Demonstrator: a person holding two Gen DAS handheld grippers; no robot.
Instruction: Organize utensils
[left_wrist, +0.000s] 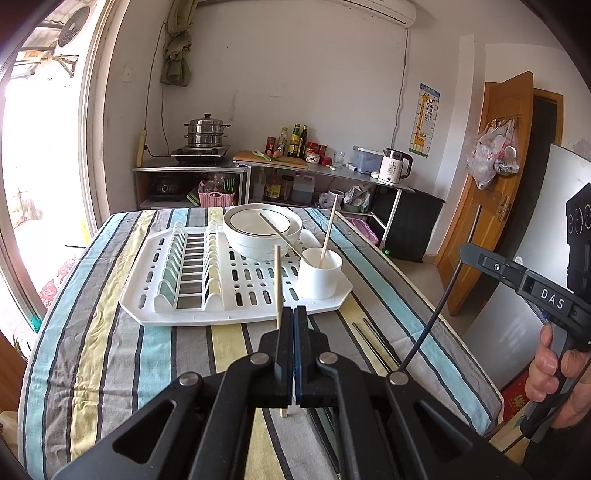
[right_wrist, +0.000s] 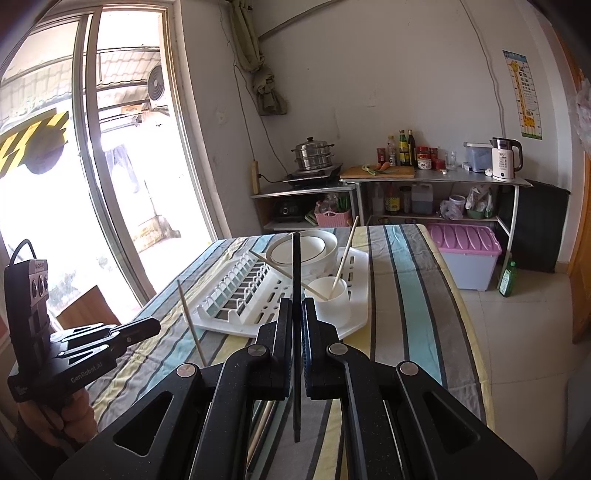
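My left gripper (left_wrist: 292, 314) is shut on a light wooden chopstick (left_wrist: 277, 273) held upright above the striped table, in front of the white drying rack (left_wrist: 155, 291). My right gripper (right_wrist: 296, 306) is shut on a black chopstick (right_wrist: 296, 266), also upright. A white cup (left_wrist: 319, 273) on the rack's right corner holds two wooden chopsticks (left_wrist: 328, 229); it also shows in the right wrist view (right_wrist: 328, 299). The left gripper appears at the left of the right wrist view (right_wrist: 147, 326), the right gripper at the right of the left wrist view (left_wrist: 469, 251). Dark chopsticks (left_wrist: 373, 341) lie on the cloth.
Stacked white bowls (left_wrist: 262, 229) sit on the rack behind the cup. The striped tablecloth (left_wrist: 110, 350) covers the table. A kitchen counter (left_wrist: 332, 170) with steamer pot, bottles and kettle stands behind. A pink-lidded bin (right_wrist: 465, 254) and green bottle (right_wrist: 506, 278) are on the floor at right.
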